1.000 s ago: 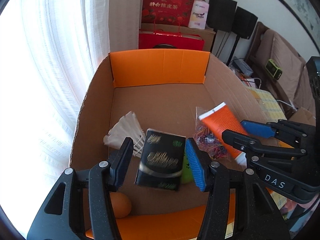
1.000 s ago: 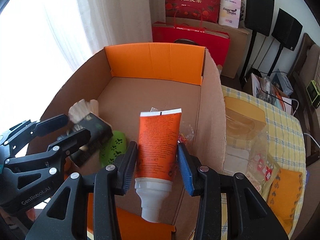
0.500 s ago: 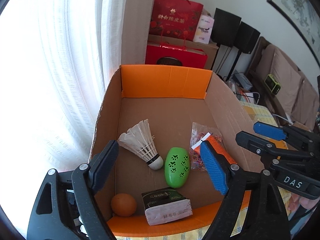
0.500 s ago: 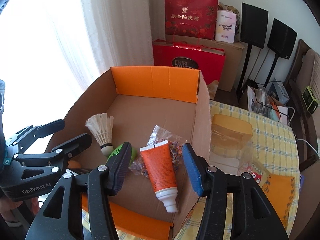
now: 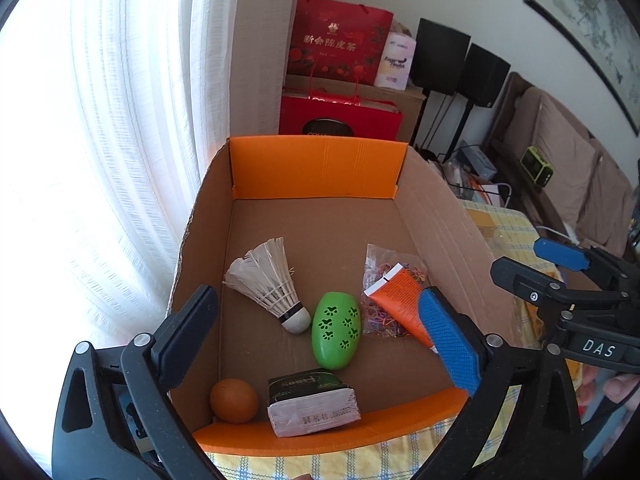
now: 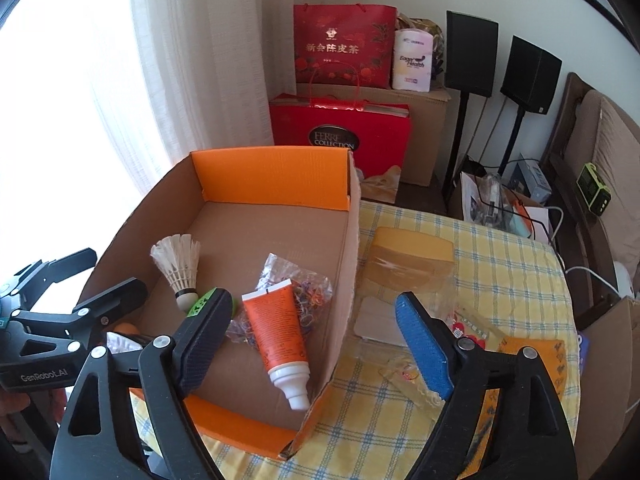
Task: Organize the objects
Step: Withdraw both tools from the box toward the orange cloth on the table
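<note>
An open cardboard box (image 5: 316, 168) with orange flaps stands on the yellow checked table. In it lie a white shuttlecock (image 5: 268, 280), a green paw-print case (image 5: 336, 328), an orange tube (image 6: 278, 328) on a bag of rubber bands (image 5: 384, 320), an orange ball (image 5: 234, 400) and a black tissue pack (image 5: 312, 402). My left gripper (image 5: 320, 332) is open and empty above the box's near end. My right gripper (image 6: 312, 336) is open and empty above the box's right wall.
On the table right of the box lie a yellow-lidded clear container (image 6: 408, 260), snack packets (image 6: 472, 328) and an orange packet (image 6: 528, 364). Red gift bags (image 6: 344, 48), speakers (image 6: 472, 52) and a sofa (image 6: 608, 152) stand behind. A curtained window (image 5: 100, 120) is at the left.
The left gripper dropped the black tissue pack into the box's near end and drew back, open. The right gripper released the orange tube into the box, opened wider and rose.
</note>
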Action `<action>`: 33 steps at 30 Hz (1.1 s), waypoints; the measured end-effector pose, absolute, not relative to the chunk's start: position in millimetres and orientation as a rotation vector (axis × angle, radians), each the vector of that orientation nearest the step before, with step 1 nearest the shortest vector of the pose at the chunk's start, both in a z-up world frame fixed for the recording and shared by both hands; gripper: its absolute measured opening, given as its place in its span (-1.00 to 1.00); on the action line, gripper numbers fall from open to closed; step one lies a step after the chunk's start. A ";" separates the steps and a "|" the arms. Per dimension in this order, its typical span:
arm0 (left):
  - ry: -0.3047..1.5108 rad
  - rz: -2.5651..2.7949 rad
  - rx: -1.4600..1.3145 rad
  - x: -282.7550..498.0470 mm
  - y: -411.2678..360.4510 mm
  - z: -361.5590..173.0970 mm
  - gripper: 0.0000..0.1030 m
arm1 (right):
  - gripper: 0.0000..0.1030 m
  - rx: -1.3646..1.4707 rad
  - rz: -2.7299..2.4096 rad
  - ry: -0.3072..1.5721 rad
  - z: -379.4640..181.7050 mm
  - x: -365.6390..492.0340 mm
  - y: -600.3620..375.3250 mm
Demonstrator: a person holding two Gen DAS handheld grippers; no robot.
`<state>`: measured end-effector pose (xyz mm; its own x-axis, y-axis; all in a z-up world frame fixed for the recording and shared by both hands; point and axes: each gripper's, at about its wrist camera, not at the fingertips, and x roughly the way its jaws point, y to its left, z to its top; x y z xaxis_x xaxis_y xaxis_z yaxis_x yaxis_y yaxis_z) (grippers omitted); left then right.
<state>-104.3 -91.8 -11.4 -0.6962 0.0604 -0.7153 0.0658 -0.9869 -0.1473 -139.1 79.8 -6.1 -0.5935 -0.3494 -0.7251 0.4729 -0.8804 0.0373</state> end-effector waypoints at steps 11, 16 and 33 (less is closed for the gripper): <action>0.279 -2.921 1.259 -105.9 -73.8 -5.3 0.99 | 0.99 1.087 -2.469 0.182 -3.2 -139.1 105.5; 0.246 -2.939 1.268 -106.6 -60.3 -3.3 0.99 | 0.99 1.088 -2.492 0.163 -0.7 -138.7 119.4; 0.189 -3.031 1.303 -114.0 0.7 -1.9 0.99 | 0.99 1.135 -2.595 0.081 1.3 -146.5 199.7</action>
